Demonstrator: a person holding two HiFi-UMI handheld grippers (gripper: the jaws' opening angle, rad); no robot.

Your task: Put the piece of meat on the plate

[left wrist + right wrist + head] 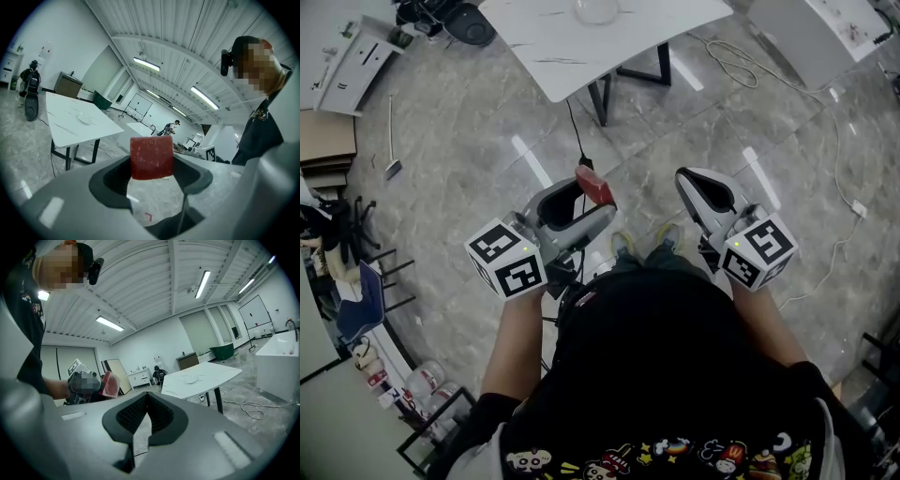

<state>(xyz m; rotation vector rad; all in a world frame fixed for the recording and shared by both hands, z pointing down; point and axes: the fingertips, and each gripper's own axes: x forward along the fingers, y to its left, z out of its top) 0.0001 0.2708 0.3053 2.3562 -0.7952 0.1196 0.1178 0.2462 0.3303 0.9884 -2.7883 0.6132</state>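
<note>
the piece of meat (595, 186) is in the air above the grey marbled floor (769, 122). it is pinched at the tips of the left tongs (151, 169), well apart from the white counter (572, 47) that carries the plate (598, 9). it is a red, almost square slab. its broad face looks back along the tongs, and in the head view its longer side runs across their direction, from upper left to lower right. the right tongs (148, 398) are pressed together with nothing between them. the room is large and white, with strip lights (146, 64) on a ribbed ceiling, and a cable (741, 66) lies on the floor.
</note>
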